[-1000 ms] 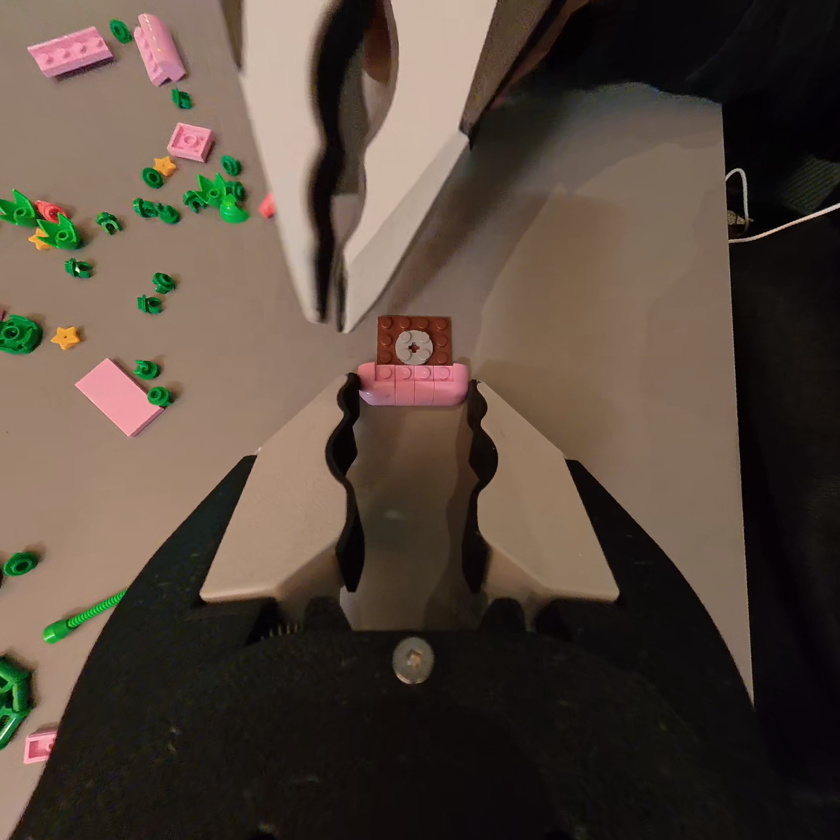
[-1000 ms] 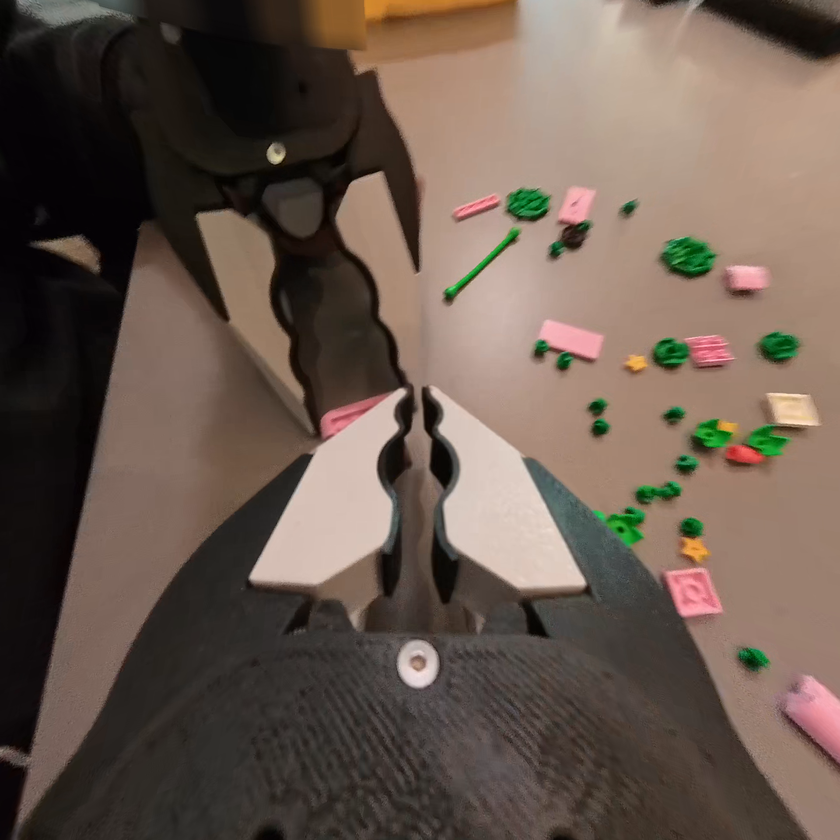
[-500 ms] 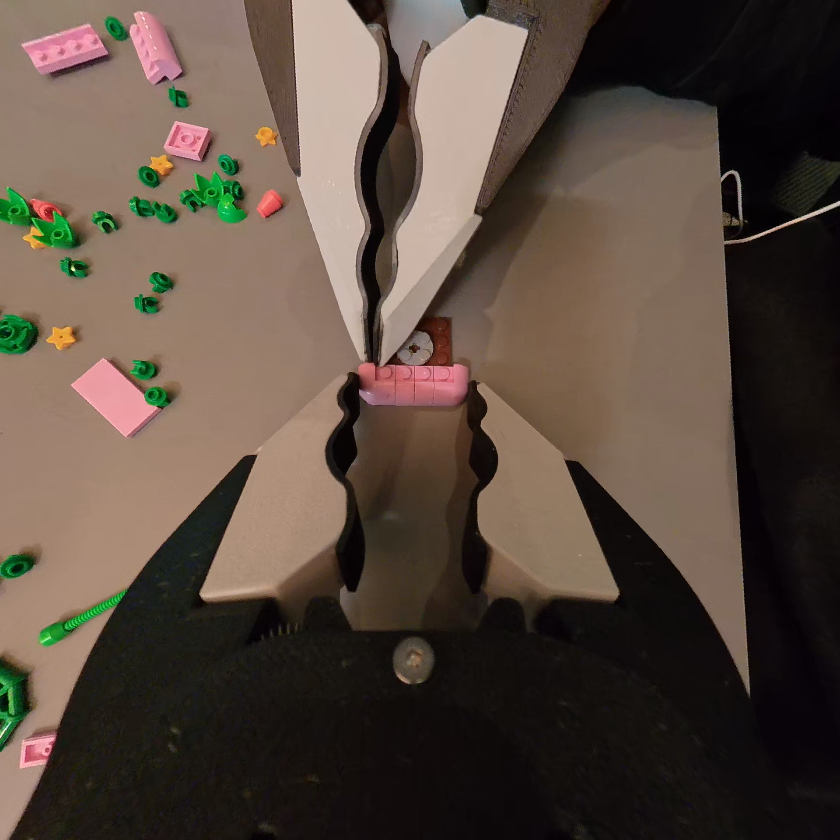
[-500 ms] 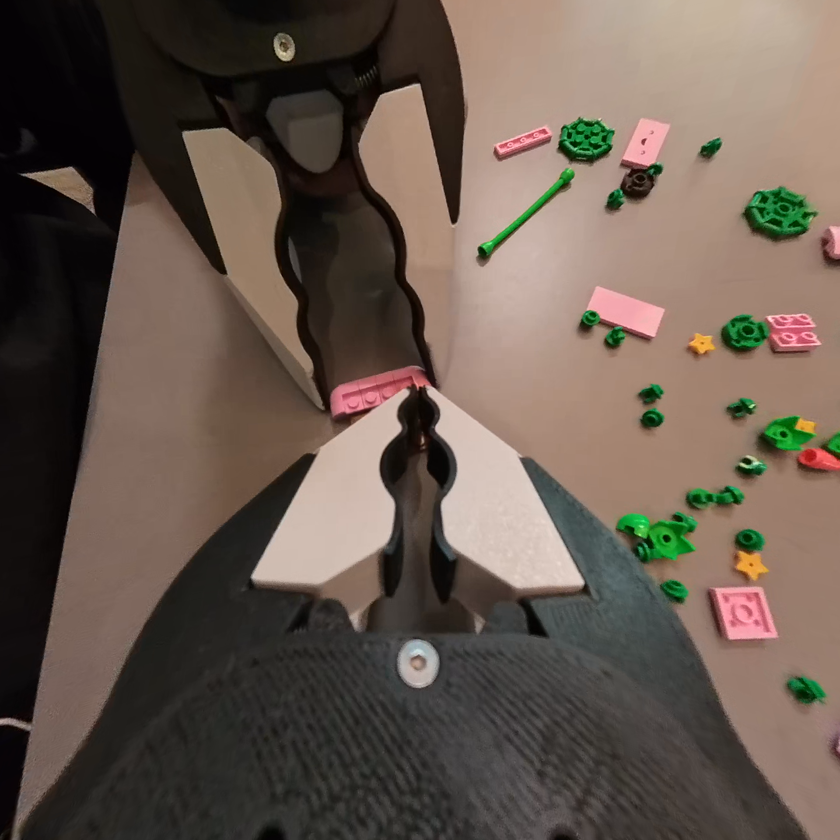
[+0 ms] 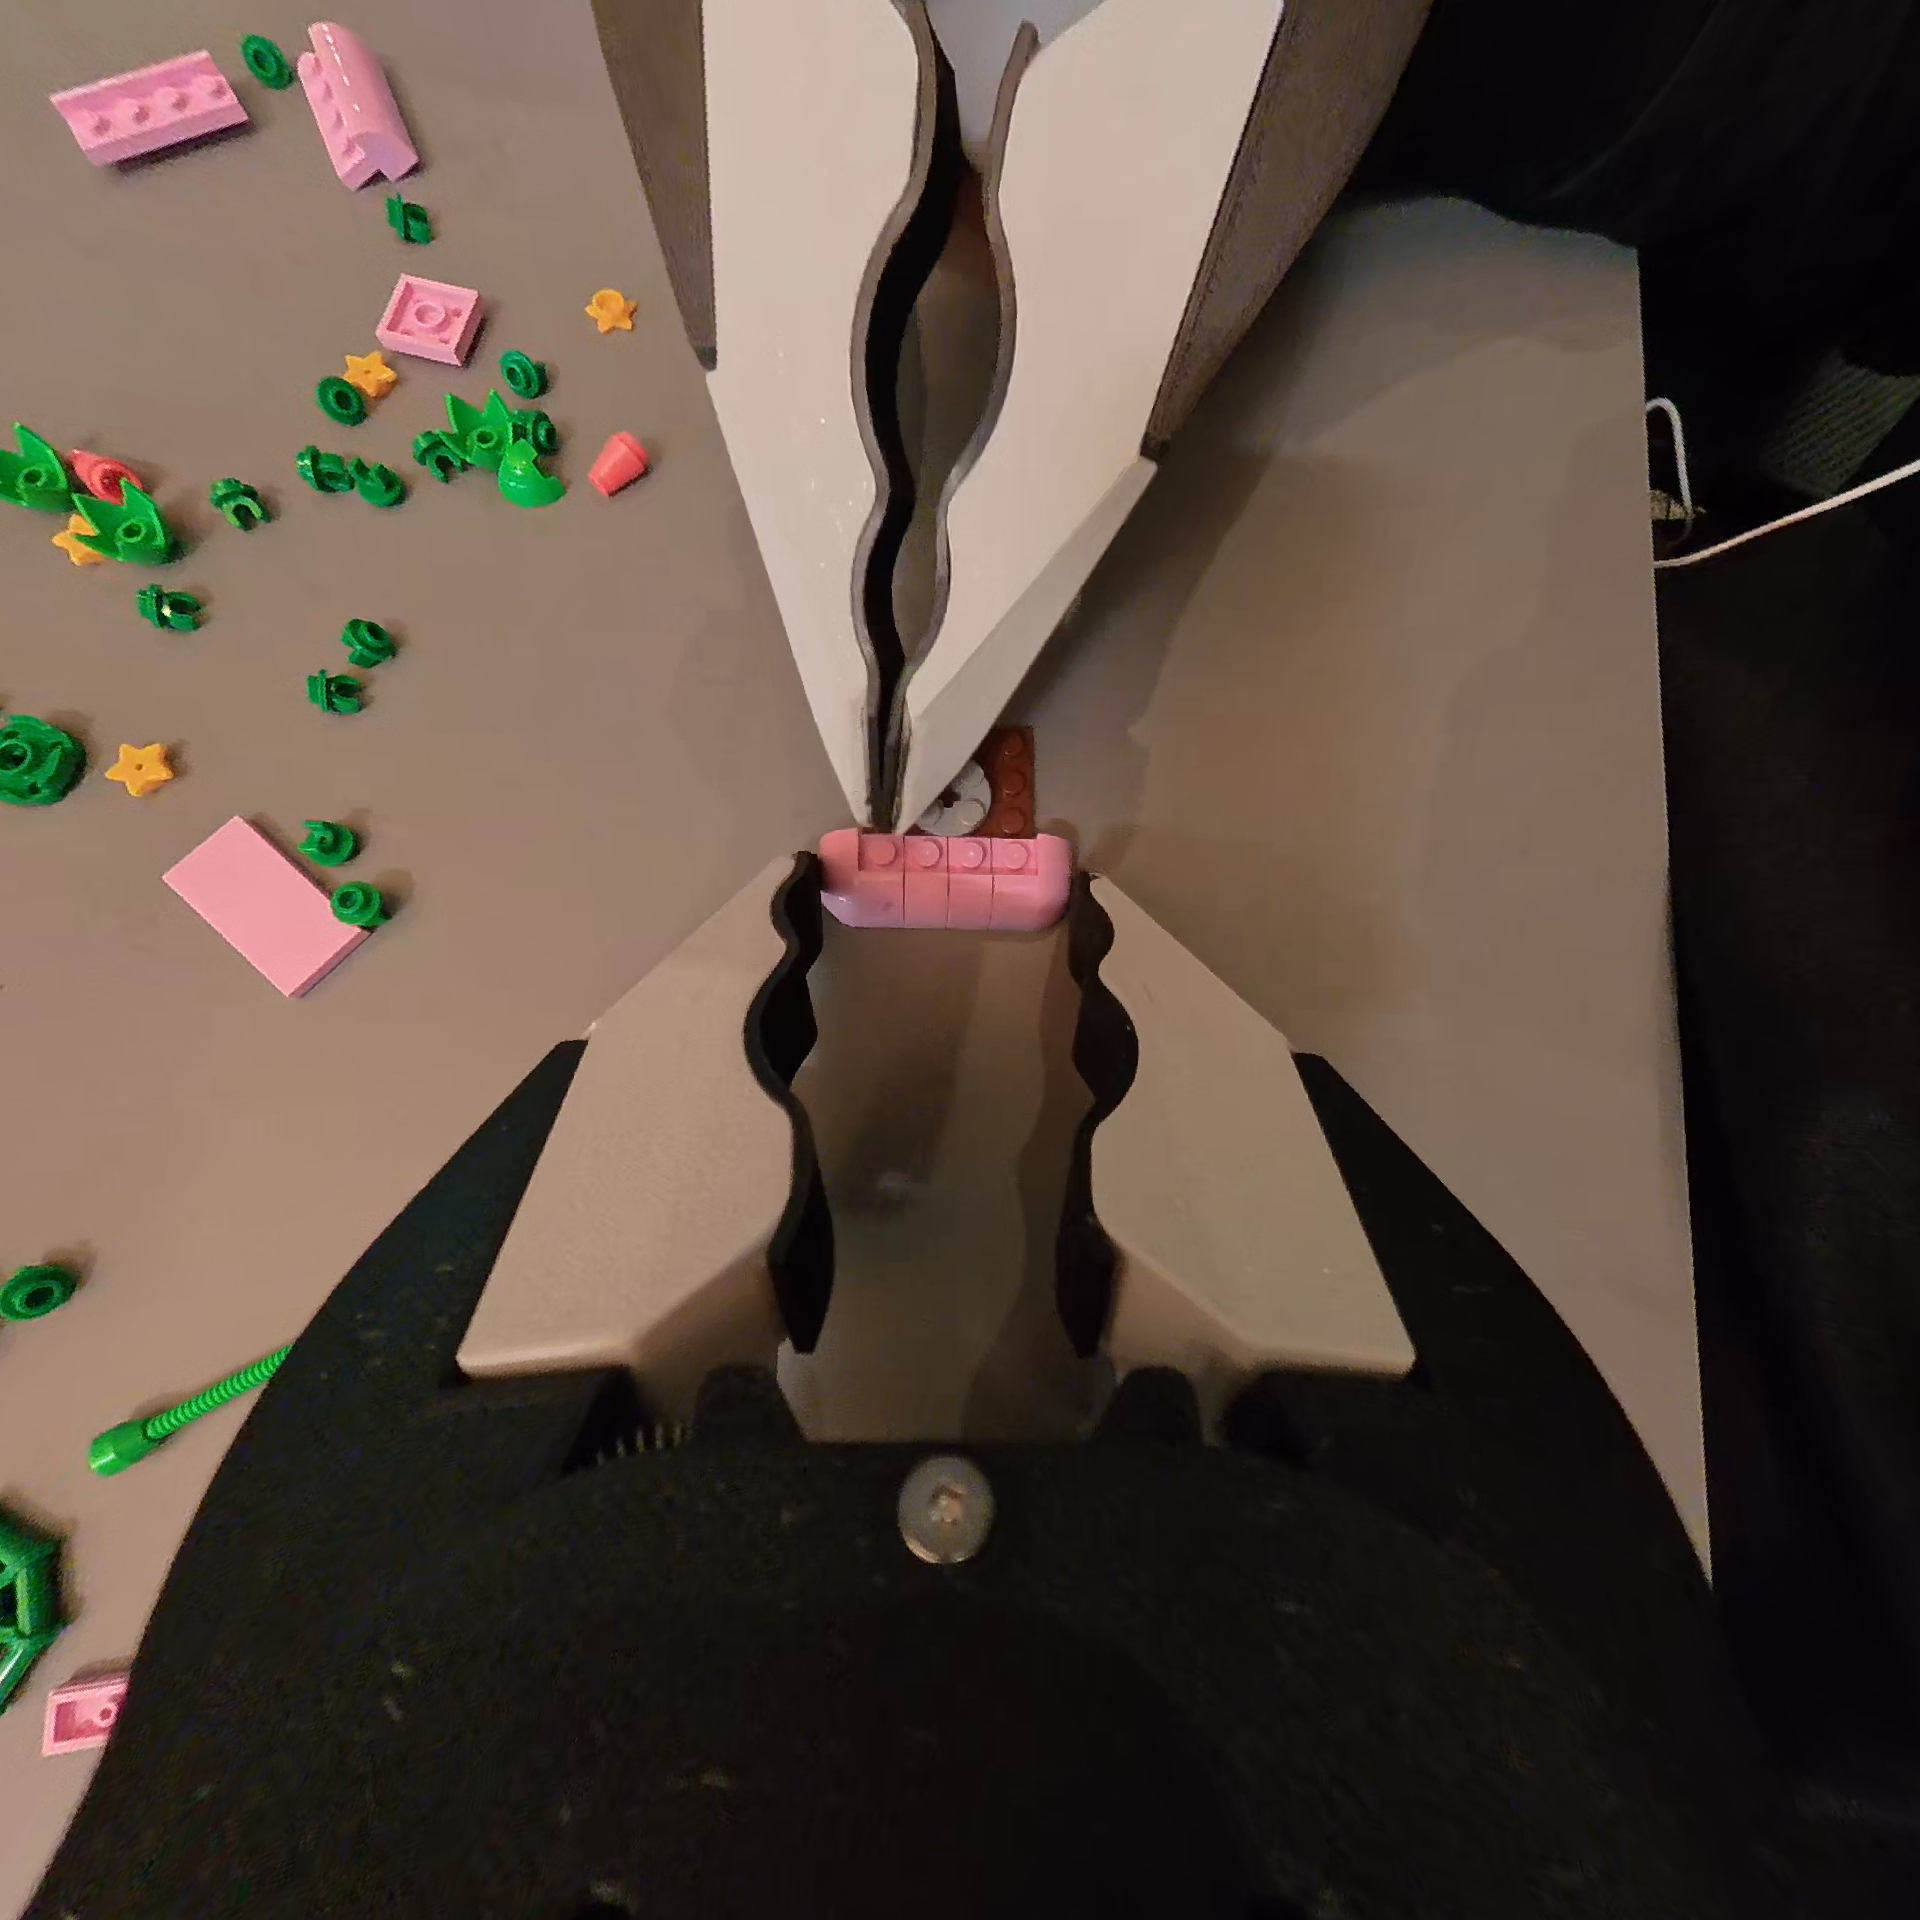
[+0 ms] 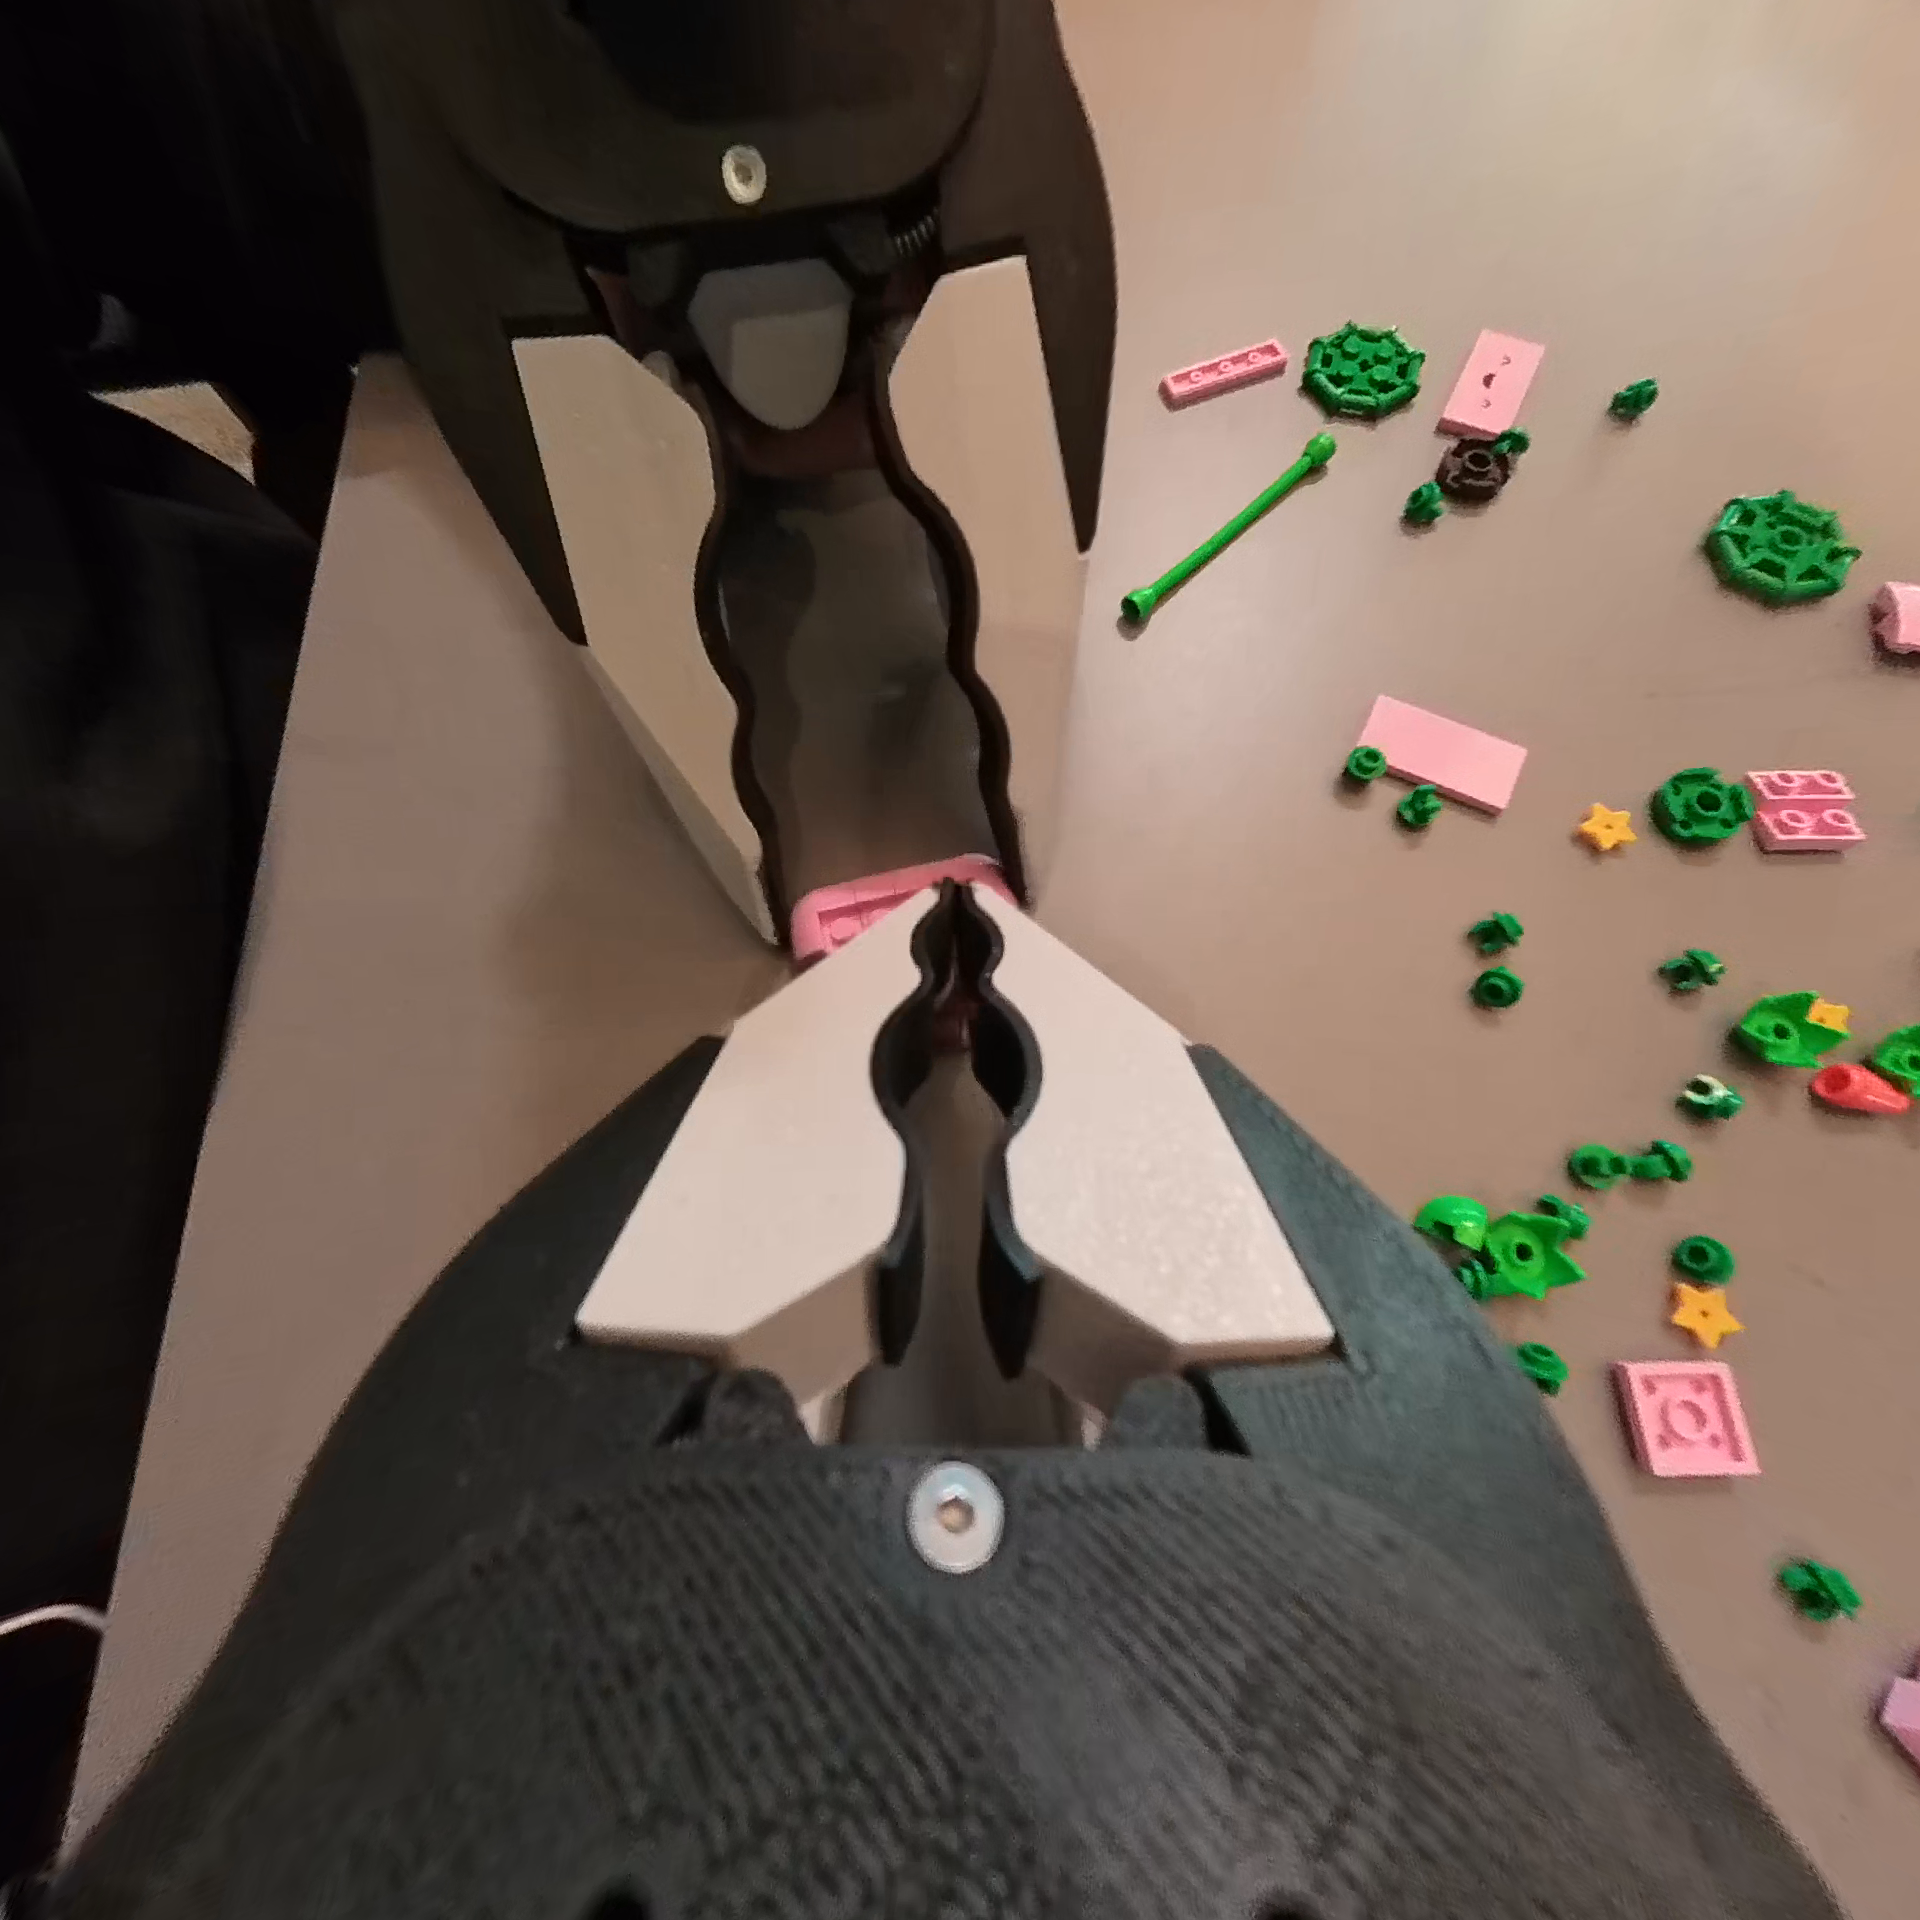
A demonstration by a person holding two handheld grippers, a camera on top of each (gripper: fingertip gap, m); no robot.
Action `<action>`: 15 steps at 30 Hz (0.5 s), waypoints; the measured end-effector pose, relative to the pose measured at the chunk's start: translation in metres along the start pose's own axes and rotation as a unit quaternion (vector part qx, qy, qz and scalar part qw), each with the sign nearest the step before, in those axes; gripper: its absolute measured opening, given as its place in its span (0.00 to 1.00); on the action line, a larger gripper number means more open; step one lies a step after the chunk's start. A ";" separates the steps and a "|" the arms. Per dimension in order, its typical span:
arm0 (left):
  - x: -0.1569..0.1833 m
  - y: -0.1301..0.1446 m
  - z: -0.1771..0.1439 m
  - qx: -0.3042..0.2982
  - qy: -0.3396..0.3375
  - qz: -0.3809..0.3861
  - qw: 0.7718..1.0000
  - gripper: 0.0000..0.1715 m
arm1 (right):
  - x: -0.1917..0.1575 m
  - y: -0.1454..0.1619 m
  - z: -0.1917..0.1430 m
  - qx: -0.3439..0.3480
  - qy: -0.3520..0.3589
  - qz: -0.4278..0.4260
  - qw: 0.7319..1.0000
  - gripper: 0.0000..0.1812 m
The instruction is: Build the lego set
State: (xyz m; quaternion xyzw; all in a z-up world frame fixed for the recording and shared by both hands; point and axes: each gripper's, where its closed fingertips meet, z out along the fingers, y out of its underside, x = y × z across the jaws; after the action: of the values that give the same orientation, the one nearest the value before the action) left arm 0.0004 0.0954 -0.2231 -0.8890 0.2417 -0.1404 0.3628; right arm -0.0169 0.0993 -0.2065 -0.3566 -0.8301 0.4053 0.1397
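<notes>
A small assembly (image 5: 940, 883) of pink curved bricks on a brown plate (image 5: 1013, 784) with a grey round piece sits low over the grey table. My left gripper (image 5: 943, 888) is shut on the pink end, one fingertip on each side. My right gripper (image 5: 888, 810) comes in from the far side, shut, with its tips touching the assembly's top at the left end and covering most of the brown plate. In the right wrist view my right gripper (image 6: 951, 894) hides all but a pink corner of the assembly (image 6: 842, 920), with the left gripper (image 6: 894, 904) behind it.
Loose pieces lie to the left: a pink tile (image 5: 265, 904), pink bricks (image 5: 145, 104), a pink square plate (image 5: 431, 317), green bits (image 5: 353, 473), yellow stars (image 5: 140, 767), a green rod (image 5: 187, 1418). The table edge (image 5: 1662, 935) runs close on the right, with a white cable (image 5: 1766, 530) beyond. Both grippers' tips are close together, under 4 cm apart.
My right gripper has swung in from the upper left and come down until its shut tips touch the assembly. My left gripper has held still with the assembly.
</notes>
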 end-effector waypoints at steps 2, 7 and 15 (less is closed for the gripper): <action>0.000 0.000 0.000 0.000 0.000 0.000 1.000 0.26 | 0.000 0.004 0.004 -0.016 0.007 -0.009 1.000 0.00; 0.000 0.000 0.000 0.000 0.000 0.000 1.000 0.26 | 0.000 0.006 0.005 -0.028 0.013 -0.007 0.999 0.00; 0.000 0.000 0.000 0.000 0.001 -0.001 1.000 0.26 | 0.001 0.007 0.005 -0.106 -0.012 0.065 0.992 0.00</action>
State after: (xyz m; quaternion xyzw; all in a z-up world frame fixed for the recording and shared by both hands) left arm 0.0004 0.0954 -0.2230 -0.8890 0.2415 -0.1415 0.3625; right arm -0.0167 0.0996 -0.2153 -0.4177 -0.8450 0.3278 0.0641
